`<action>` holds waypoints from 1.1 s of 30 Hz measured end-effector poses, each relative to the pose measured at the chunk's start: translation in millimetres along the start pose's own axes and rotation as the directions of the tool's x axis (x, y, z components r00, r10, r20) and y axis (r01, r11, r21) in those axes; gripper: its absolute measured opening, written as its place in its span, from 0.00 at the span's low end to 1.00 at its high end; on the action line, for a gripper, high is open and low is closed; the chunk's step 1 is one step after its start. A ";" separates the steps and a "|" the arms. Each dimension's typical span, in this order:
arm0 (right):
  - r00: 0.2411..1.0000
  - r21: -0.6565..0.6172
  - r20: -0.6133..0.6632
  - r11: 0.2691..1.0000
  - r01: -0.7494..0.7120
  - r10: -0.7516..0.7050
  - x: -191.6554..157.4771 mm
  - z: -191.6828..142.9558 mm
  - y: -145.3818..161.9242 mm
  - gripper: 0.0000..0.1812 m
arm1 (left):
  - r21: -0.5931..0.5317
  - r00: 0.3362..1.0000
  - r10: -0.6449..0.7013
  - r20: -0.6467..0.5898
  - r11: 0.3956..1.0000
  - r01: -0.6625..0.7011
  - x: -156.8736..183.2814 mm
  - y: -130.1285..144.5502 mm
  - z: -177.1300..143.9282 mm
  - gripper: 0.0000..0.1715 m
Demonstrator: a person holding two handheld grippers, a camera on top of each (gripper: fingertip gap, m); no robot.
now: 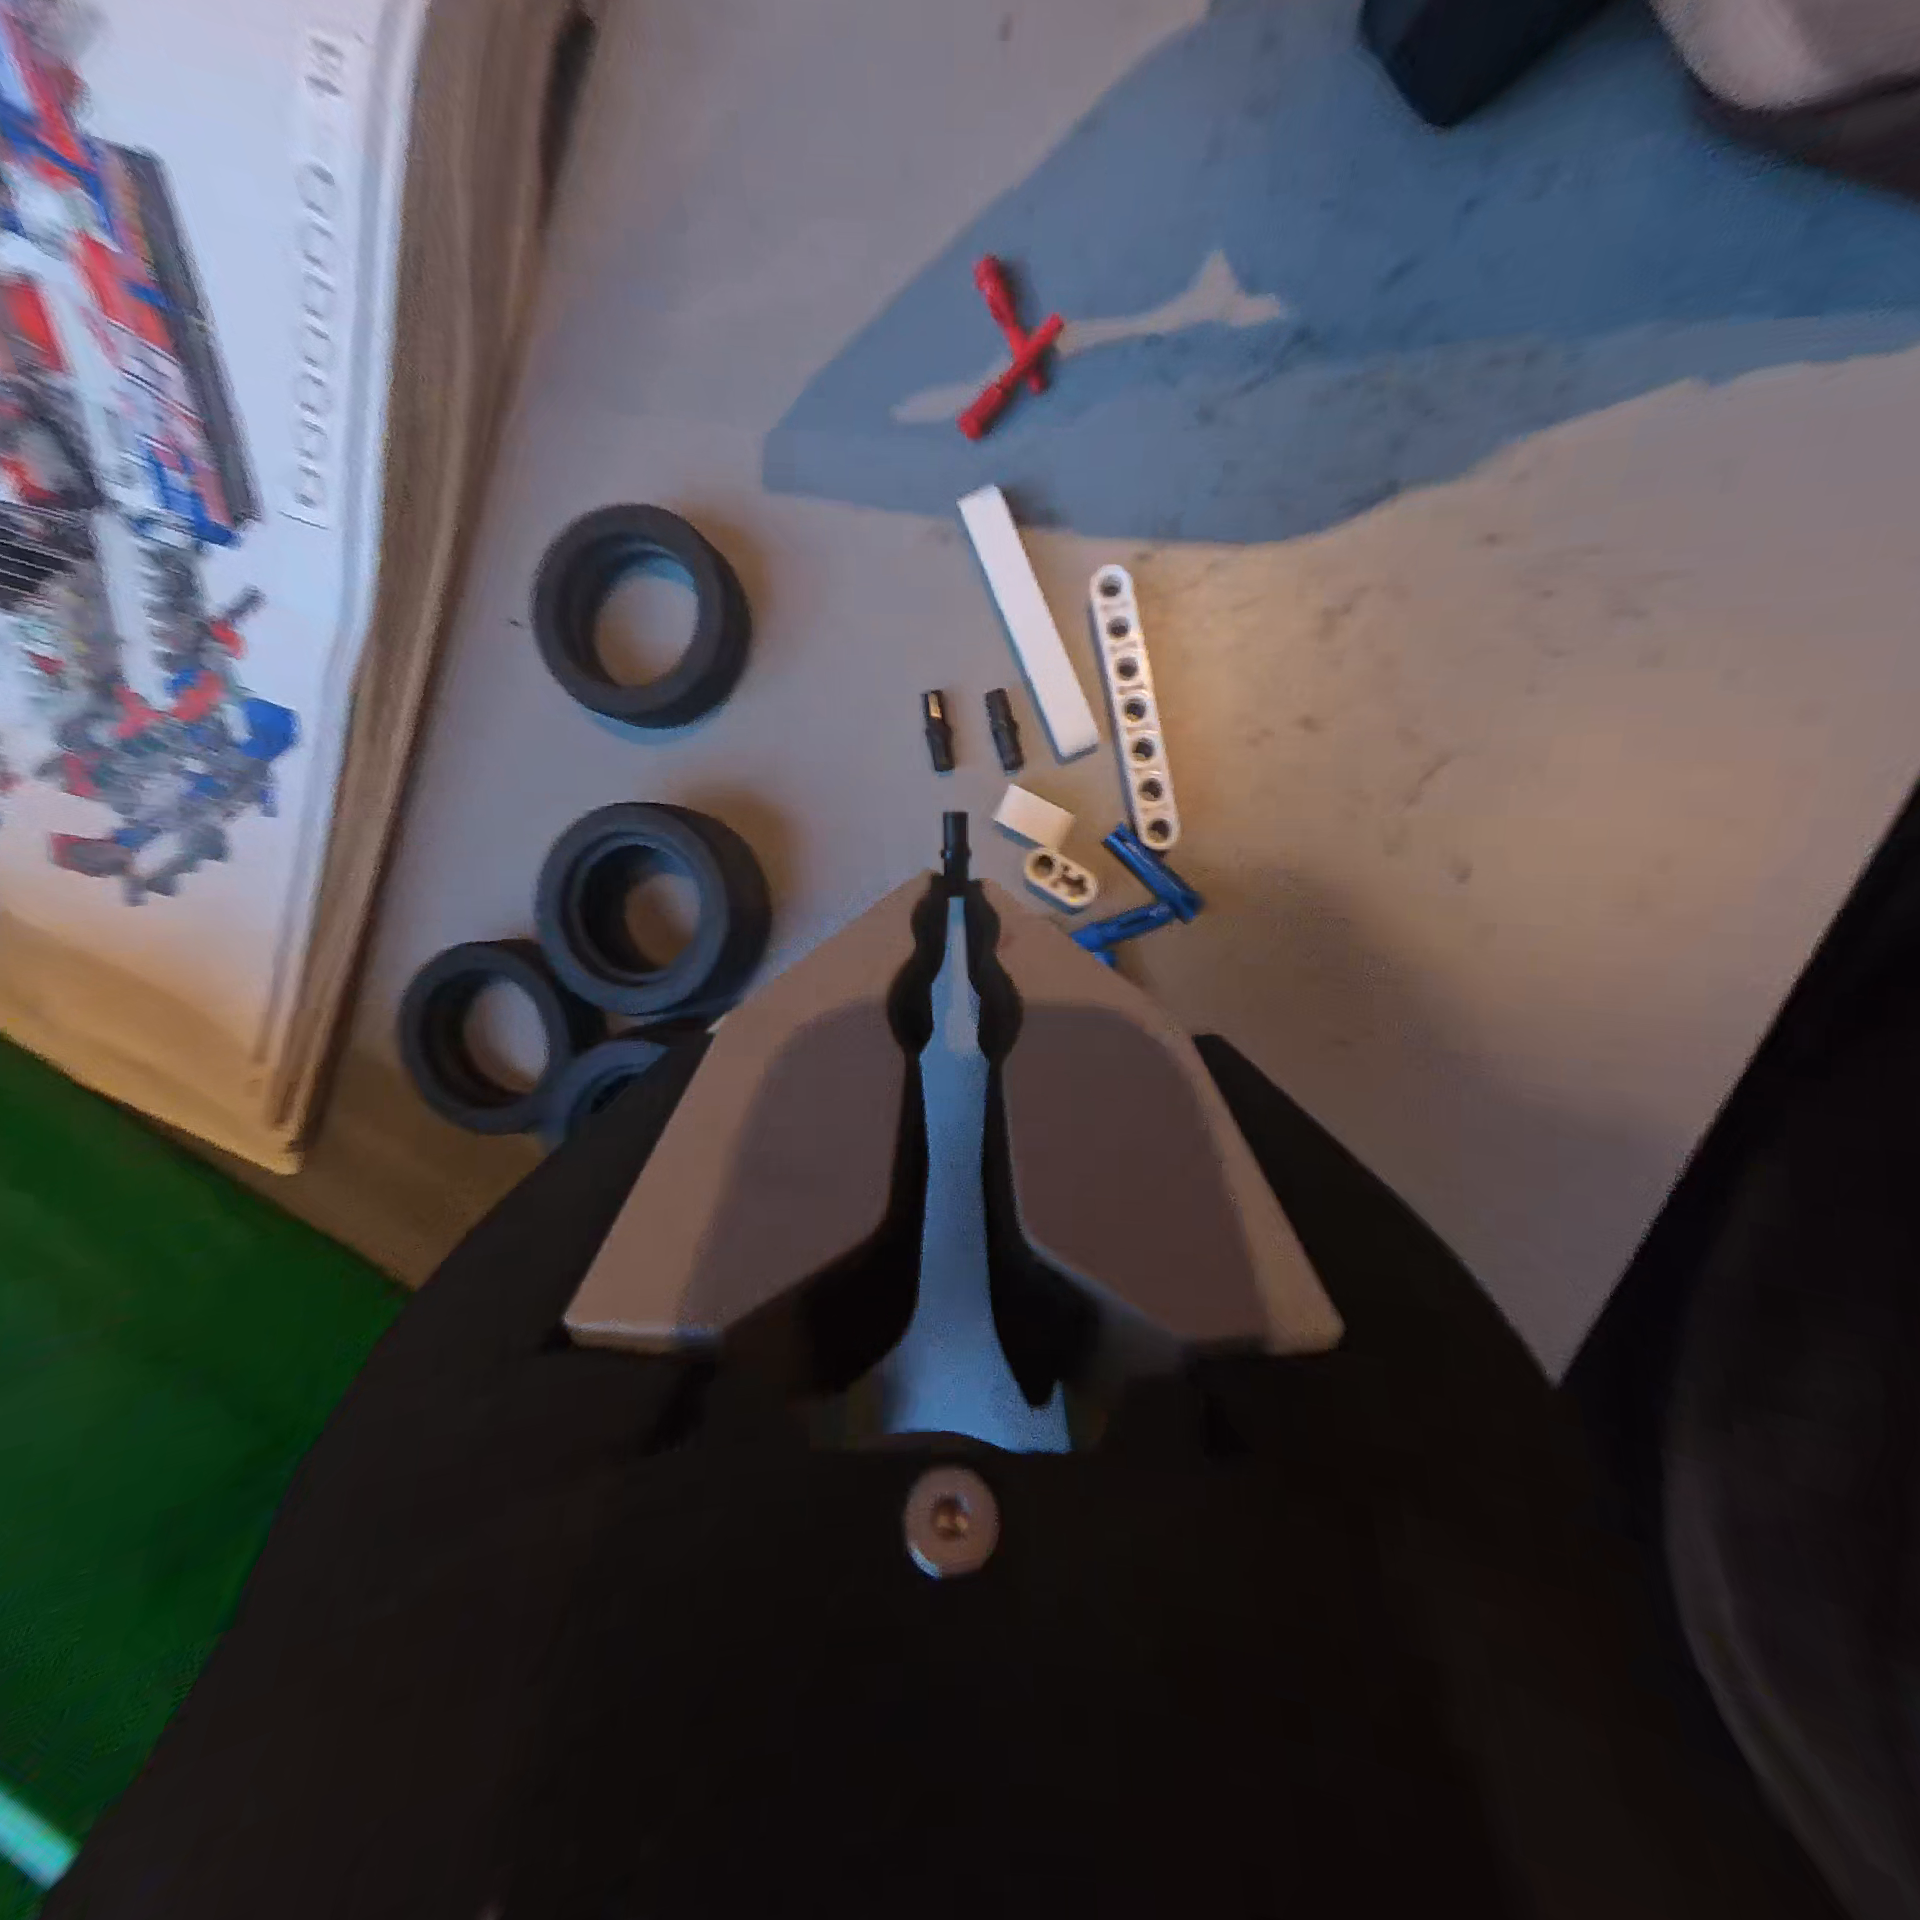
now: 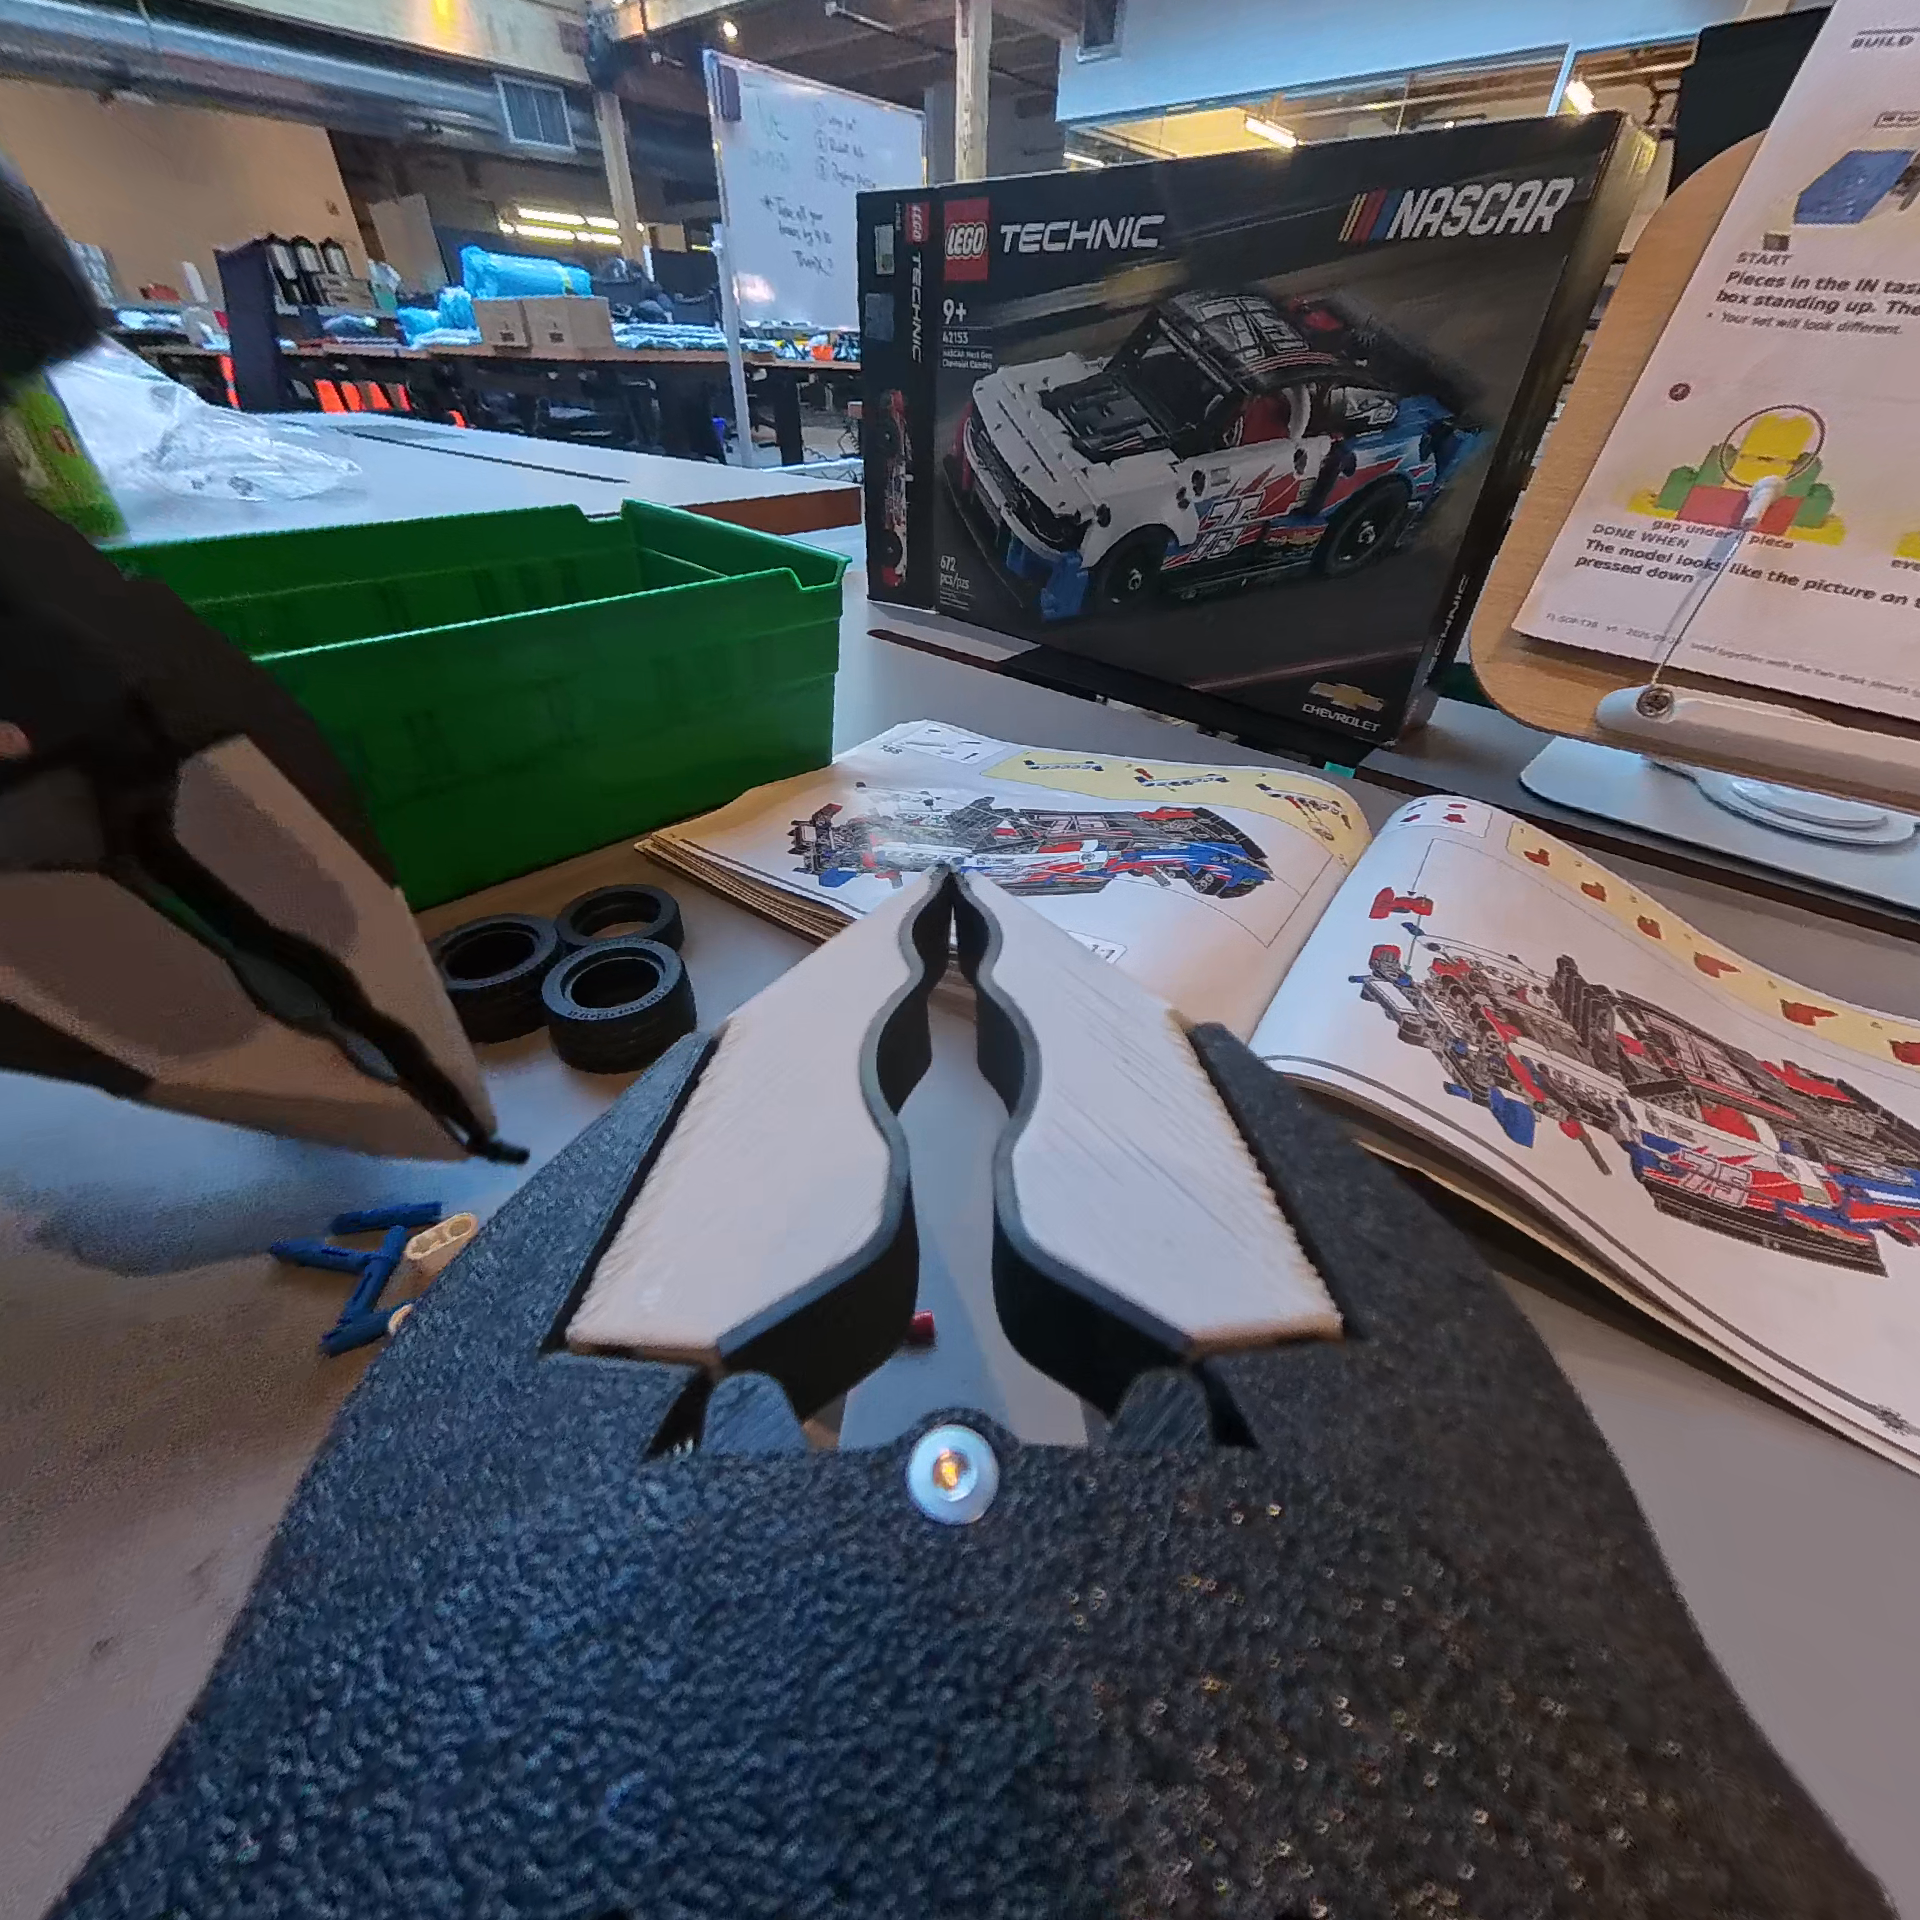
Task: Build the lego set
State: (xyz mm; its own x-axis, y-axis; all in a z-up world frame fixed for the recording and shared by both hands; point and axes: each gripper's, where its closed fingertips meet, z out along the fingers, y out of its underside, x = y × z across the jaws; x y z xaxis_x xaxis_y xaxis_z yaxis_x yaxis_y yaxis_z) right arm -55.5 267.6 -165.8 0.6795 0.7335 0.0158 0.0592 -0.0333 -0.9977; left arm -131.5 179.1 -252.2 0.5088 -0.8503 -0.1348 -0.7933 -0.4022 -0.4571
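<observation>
You have black tyres (image 1: 642, 615), a black pin (image 1: 955, 837), red axles (image 1: 1011, 348), a white beam (image 1: 1135, 702), blue pins (image 1: 1148, 883) on the grey tabletop (image 1: 1455, 727), a green bin (image 2: 540, 665) and grey-padded black tongs (image 2: 951, 883).

Left of left claw (image 1: 957, 888): 4 black tyres (image 1: 642, 613) crowd the table (image 1: 1455, 727), with the open instruction booklet (image 1: 156, 468) beyond.
Ahead: 2 black pins (image 1: 940, 730) and a white plate (image 1: 1027, 621) lie close together.
Right: a holed beam (image 1: 1135, 704) and blue pins (image 1: 1148, 878) block the near side; bare table further right.
Behind tyres: green bin (image 2: 540, 665) walls off that side.
Far edge: boxed set (image 2: 1226, 457) stands upright.
</observation>
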 end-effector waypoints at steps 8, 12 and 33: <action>1.000 -0.001 0.019 1.000 -0.003 0.003 -2.6 -0.8 0.1 0.00 | -0.055 0.995 -0.083 -0.056 0.995 0.080 8.6 12.3 11.0 0.06; 1.000 -0.002 0.018 1.000 -0.002 0.002 -2.6 -0.7 0.3 0.00 | -0.053 0.993 -0.112 -0.049 0.993 0.109 7.4 13.4 3.1 0.06; 0.996 -0.074 -0.005 0.993 0.089 -0.090 -8.9 6.9 10.1 0.00 | 0.032 0.952 -0.305 0.002 0.952 0.305 -184.0 81.6 -59.1 0.10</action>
State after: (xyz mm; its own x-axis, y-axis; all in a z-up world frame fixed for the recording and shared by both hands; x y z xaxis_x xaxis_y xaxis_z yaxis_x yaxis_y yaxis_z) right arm -66.0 265.4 -176.4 0.6752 0.7300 0.1058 0.1732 -0.0175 -0.9847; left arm -309.6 282.7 -212.7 0.7272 -0.6864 0.0094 -0.5892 -0.6311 -0.5045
